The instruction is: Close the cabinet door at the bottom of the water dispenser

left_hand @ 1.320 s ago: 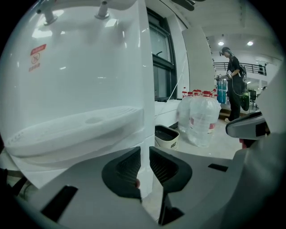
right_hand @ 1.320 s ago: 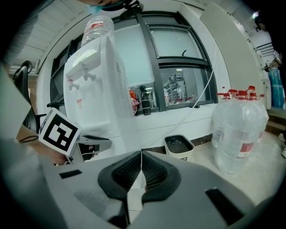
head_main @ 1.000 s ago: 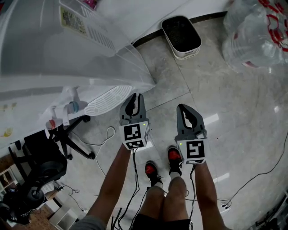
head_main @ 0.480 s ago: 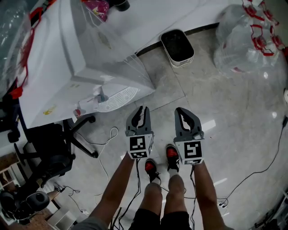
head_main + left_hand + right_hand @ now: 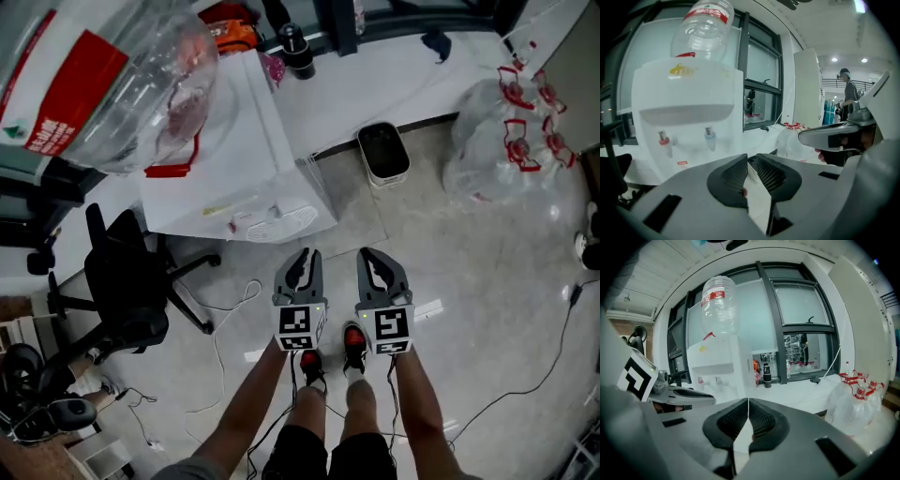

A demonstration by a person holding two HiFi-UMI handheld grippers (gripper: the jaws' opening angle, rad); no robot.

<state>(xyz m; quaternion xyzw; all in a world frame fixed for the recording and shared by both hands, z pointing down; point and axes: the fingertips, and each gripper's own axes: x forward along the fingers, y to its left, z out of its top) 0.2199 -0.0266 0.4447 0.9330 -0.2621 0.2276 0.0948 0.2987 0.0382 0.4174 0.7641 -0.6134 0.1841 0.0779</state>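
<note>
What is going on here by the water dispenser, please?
A person stands facing the water dispenser, which has a large bottle on top, with a gripper in each hand. The left gripper and the right gripper hang in the air short of it, touching nothing; the left jaws stand slightly apart, the right jaws are together. The bottom cabinet door is out of view, so I cannot tell whether it is closed.

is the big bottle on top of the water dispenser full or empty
Looks empty: the bottle is clear right through in both gripper views, with no water line visible.
</note>
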